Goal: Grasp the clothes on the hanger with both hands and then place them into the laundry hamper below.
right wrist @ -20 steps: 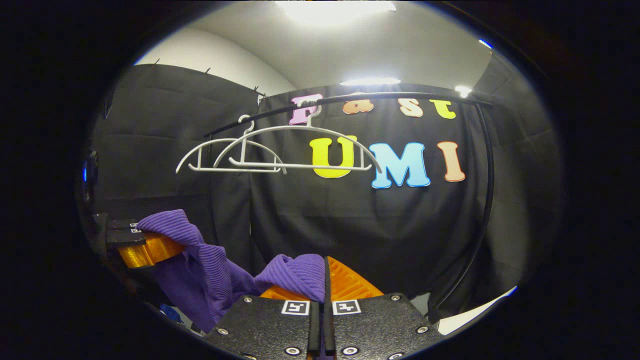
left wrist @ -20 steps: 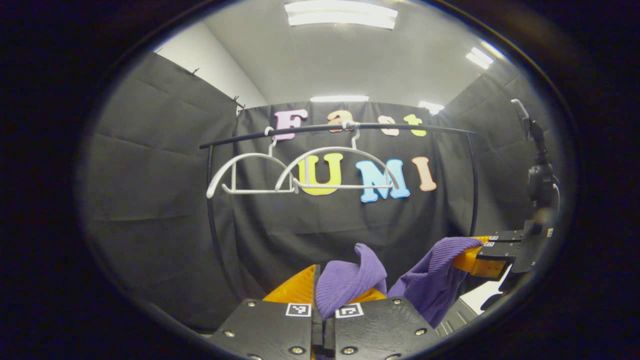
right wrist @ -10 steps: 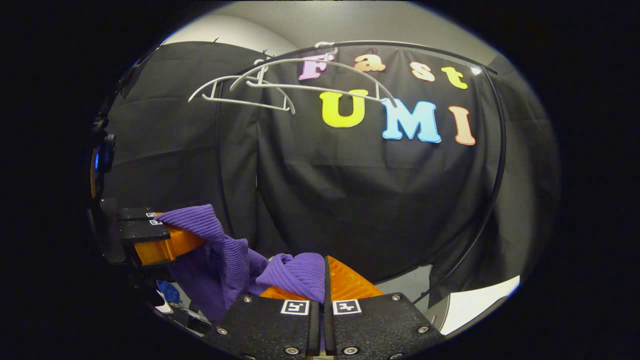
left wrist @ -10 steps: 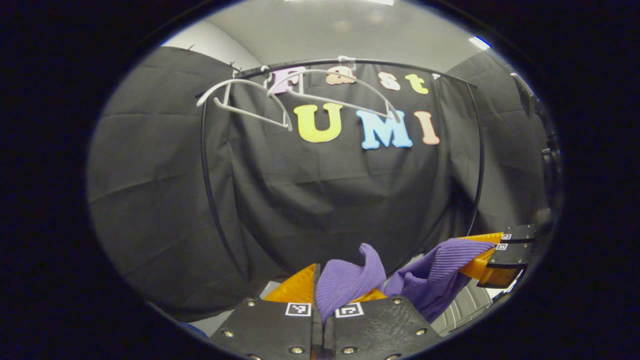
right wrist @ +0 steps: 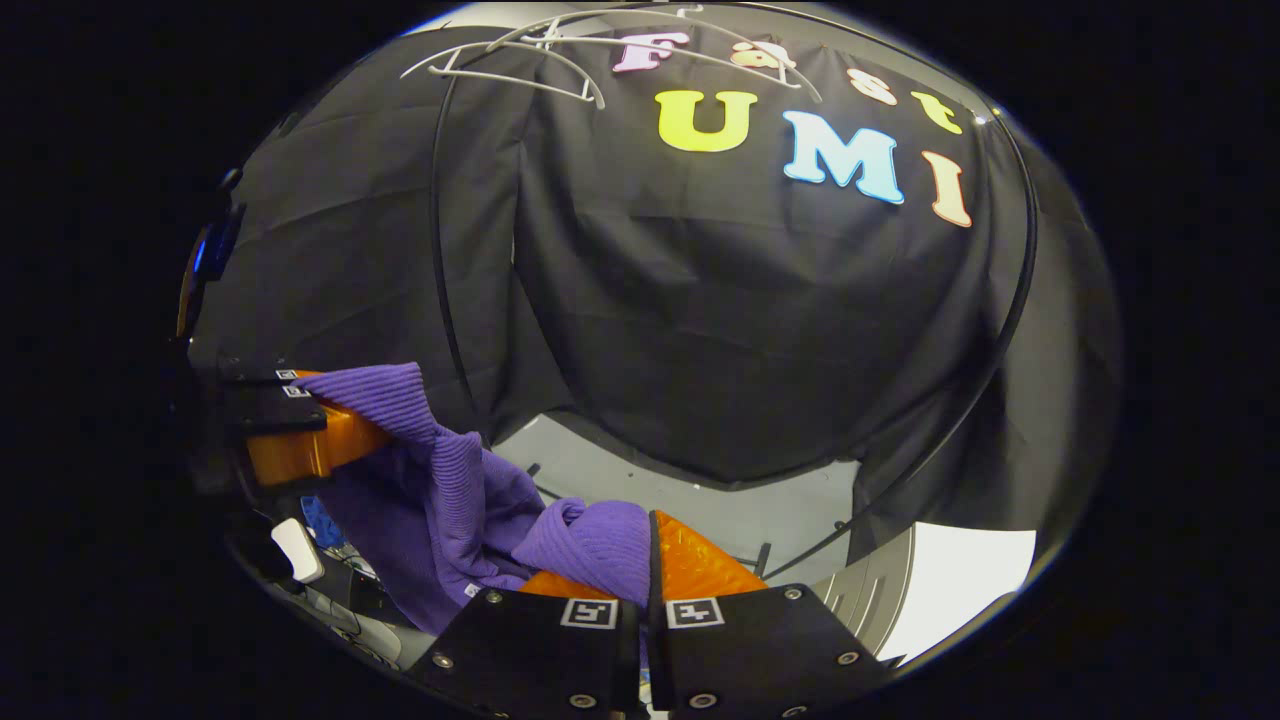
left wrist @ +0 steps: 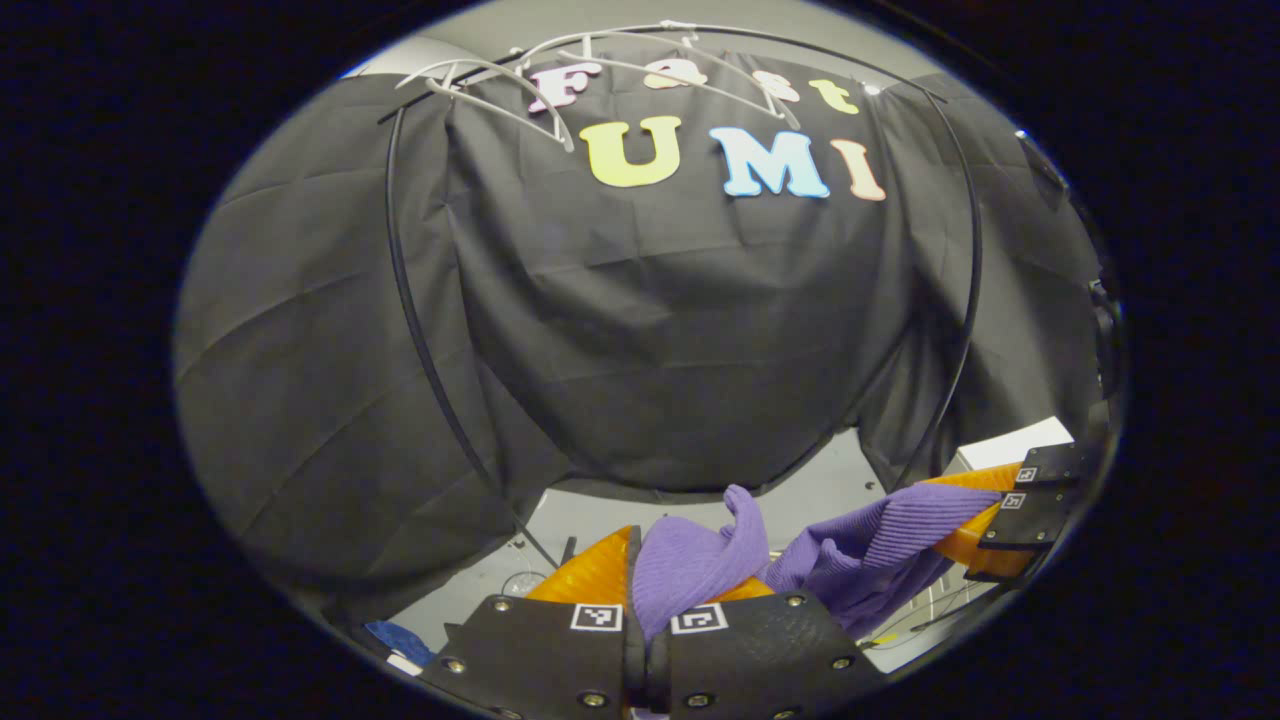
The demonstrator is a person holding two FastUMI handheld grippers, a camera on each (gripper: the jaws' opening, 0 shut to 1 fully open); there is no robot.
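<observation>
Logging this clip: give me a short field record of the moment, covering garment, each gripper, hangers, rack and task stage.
garment: purple knit garment, off the hangers, slung between the two grippers
left gripper: shut on a fold of the garment
right gripper: shut on another fold
hangers: two white hangers, bare, on the rail
rack: black clothes rack before the booth wall
hamper: cannot tell
task stage: garment held by both grippers, not yet placed

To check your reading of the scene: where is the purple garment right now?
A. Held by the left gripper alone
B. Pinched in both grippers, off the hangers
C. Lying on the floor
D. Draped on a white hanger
B: the purple garment stretches between the right gripper and left gripper, while the white hangers hang bare.
</observation>
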